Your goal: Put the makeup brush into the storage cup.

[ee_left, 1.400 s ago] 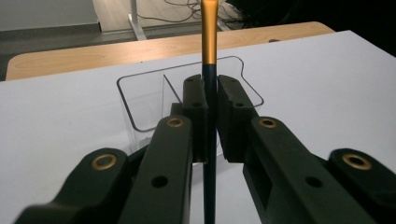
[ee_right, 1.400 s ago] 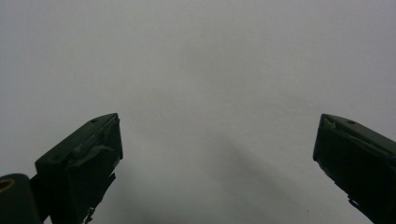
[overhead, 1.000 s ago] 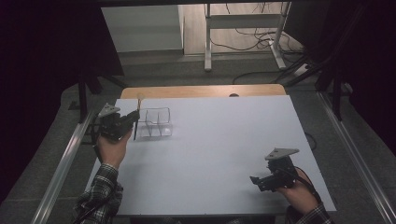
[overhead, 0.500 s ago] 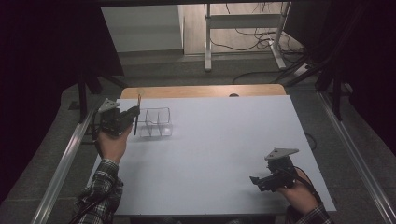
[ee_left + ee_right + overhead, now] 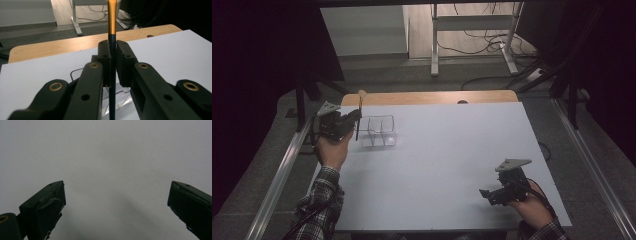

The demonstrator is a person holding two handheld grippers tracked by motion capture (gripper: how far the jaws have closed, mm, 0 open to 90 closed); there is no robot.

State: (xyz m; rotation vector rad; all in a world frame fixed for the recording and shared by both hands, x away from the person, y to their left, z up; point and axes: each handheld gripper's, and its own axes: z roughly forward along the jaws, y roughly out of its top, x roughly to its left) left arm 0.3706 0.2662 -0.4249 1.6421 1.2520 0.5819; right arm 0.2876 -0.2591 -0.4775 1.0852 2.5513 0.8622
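Pencil upright, orange end up

Place: a lab-like recording room is showing.
Table: a white rectangular board is lying on a wooden tabletop.
Surroundings: black curtains are hanging; loose cables are trailing across the floor beyond the far edge.

Table top: white board, large and bare across its middle and right.
Wooden edge: light wood strip along the far side of the white board.
Metal frame legs: pale legs standing on the floor beyond the table, far centre.
Cables: dark loops on the wooden floor among those legs.
Side rails: grey metal rails along the left and right of the table.
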